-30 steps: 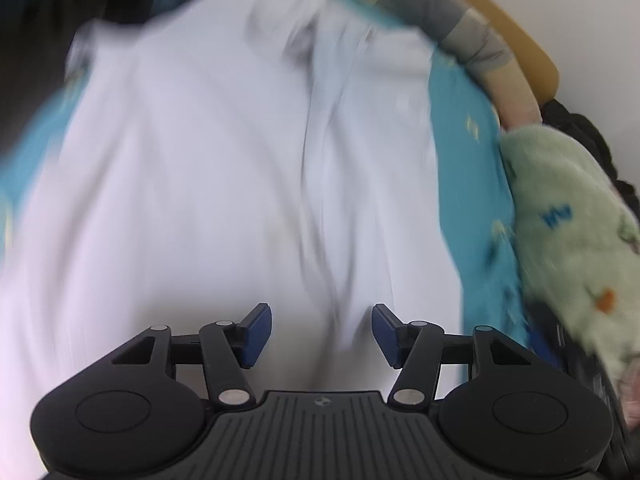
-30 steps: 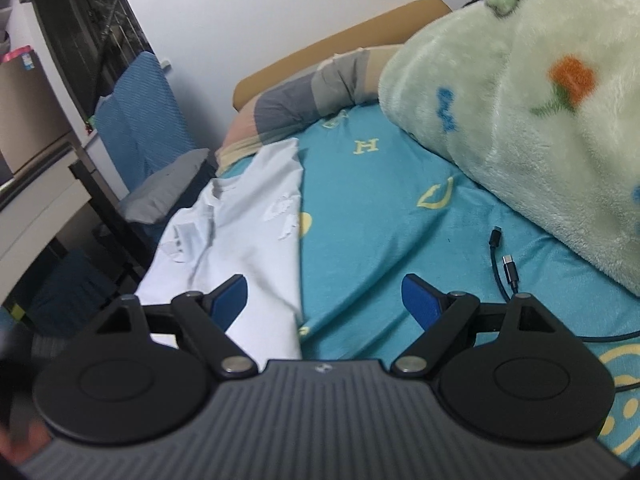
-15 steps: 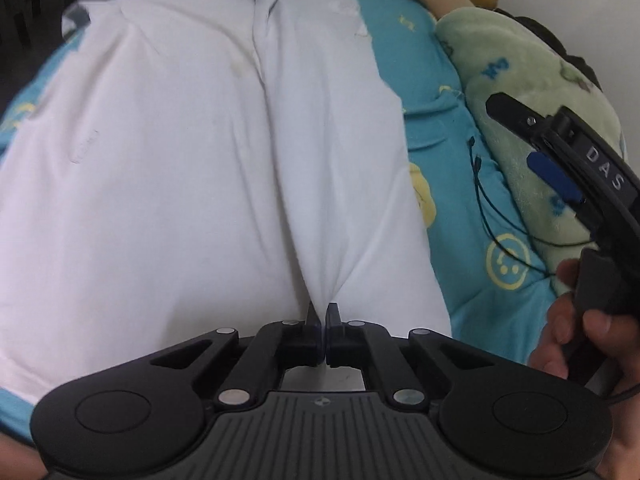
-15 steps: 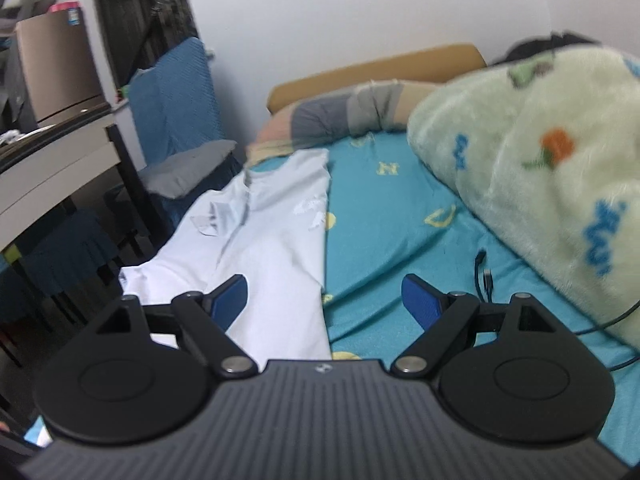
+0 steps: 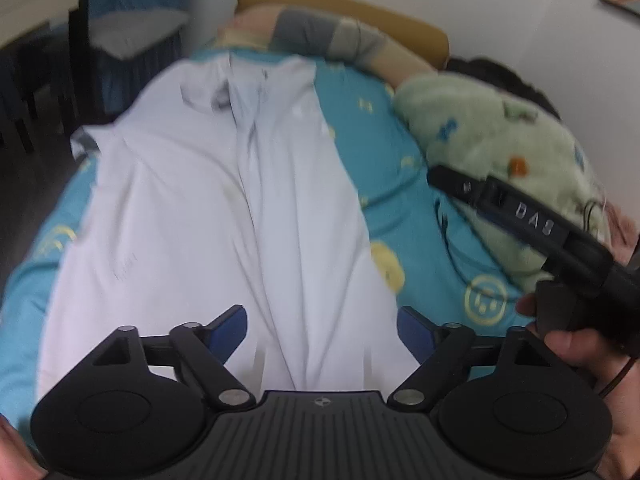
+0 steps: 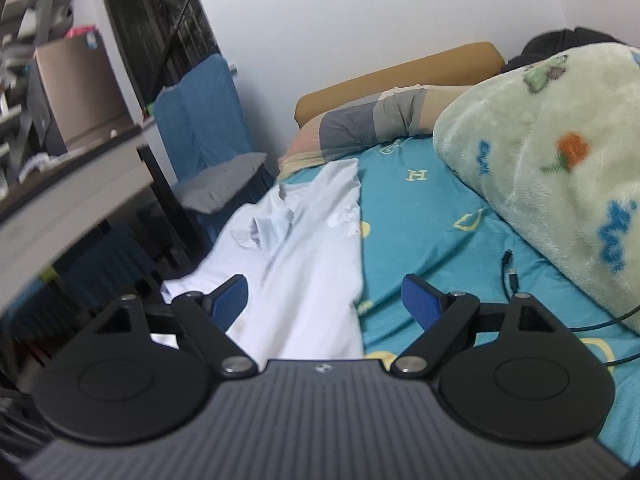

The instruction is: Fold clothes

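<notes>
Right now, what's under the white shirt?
The white shirt lies flat on the teal bedsheet, whose yellow prints show beside it. Anything beneath the shirt itself is covered. Both claws, left and right, are open.

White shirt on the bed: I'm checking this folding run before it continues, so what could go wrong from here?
1. The shirt has a long ridge down its middle; folding over it would likely set creases.
2. A loose cable lies on the sheet right of the shirt; the open right claw could snag it.
3. The shirt's far sleeve sits at the bed's edge and might slip off if tugged by the open left claw.
</notes>
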A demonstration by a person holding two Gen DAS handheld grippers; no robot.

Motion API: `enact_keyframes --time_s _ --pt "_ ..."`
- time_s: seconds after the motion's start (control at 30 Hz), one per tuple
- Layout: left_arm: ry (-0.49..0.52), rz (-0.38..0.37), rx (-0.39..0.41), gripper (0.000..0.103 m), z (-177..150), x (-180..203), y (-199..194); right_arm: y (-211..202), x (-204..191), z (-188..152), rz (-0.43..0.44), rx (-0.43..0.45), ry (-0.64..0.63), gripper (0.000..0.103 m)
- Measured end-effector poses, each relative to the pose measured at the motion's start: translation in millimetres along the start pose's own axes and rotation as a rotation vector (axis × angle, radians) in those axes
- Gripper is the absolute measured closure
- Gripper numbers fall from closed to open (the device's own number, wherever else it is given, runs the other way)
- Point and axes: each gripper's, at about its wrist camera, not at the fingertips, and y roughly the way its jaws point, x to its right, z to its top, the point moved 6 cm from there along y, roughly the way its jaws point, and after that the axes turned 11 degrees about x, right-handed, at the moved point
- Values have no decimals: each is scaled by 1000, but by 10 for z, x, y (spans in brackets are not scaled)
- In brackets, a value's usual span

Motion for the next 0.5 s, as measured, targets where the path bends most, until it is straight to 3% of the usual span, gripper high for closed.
enact_keyframes --time_s 0.13,0.27,0.37,0.5 --pt "78 27 134 5 505 56 -289 89 -100 257 19 13 73 17" --pt "110 31 227 3 878 58 -308 400 -273 325 28 -21 52 19" --pt "62 -20 255 2 939 -58 -204 677 -406 346 34 -53 26 21" --pt "46 -43 233 2 754 -309 148 1165 -566 297 47 -95 -33 24"
